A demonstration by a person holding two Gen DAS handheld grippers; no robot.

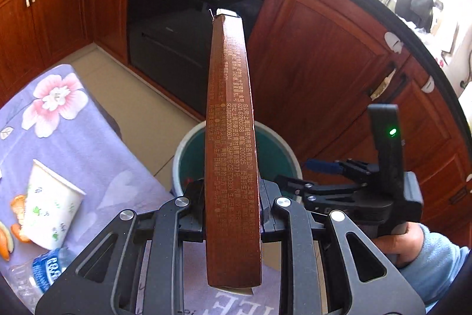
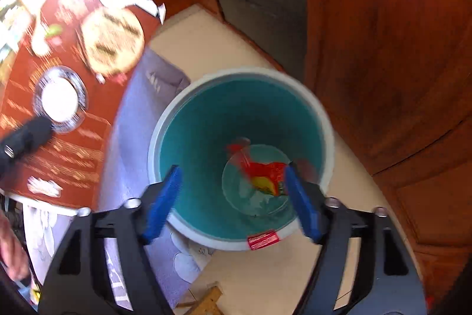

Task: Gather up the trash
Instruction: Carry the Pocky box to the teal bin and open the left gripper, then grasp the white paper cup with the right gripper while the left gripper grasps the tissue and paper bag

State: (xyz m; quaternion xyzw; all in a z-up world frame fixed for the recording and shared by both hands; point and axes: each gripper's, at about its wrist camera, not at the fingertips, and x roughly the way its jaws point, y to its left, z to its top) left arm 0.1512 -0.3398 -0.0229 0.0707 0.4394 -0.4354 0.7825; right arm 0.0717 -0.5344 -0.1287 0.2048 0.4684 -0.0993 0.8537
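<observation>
1. We see a flat brown box [image 1: 233, 143] printed with small pale text, held edge-on and pointing away from the left wrist camera.
2. Our left tongs [image 1: 232, 214] are clamped on the box near its lower end, one black finger pressed to each broad face.
3. Under the box stands the bin [image 1: 273, 155], white-rimmed and teal inside, on the tiled floor [image 1: 141, 96]; the box's middle crosses the bin's mouth in this view.
4. From the right wrist camera the bin [image 2: 206, 120] lies right below, and a red and yellow wrapper [image 2: 262, 173] lies on its bottom. A red label [image 2: 262, 239] sits on the near rim.
5. Our right tongs [image 2: 233, 202] are spread wide over the bin's mouth with nothing between the blue pads [image 2: 163, 201].
6. In the same view the box [image 2: 67, 78] shows its broad printed face at the left, blurred, with a black finger [image 2: 26, 138] on it.
7. In the left view the right tongs [image 1: 324, 167] appear to the right of the bin, gripped by a hand [image 1: 398, 241] in a light blue sleeve.
8. The counter [image 1: 88, 138], under a lilac flowered cloth, sits left of the bin and carries a paper cup [image 1: 50, 205] on its side, orange peel [image 1: 16, 214] touching it, and a clear bottle [image 1: 38, 273] with a blue label nearer the camera.
9. Behind are red-brown cabinets [image 1: 318, 55] and a dark oven [image 1: 183, 28].
</observation>
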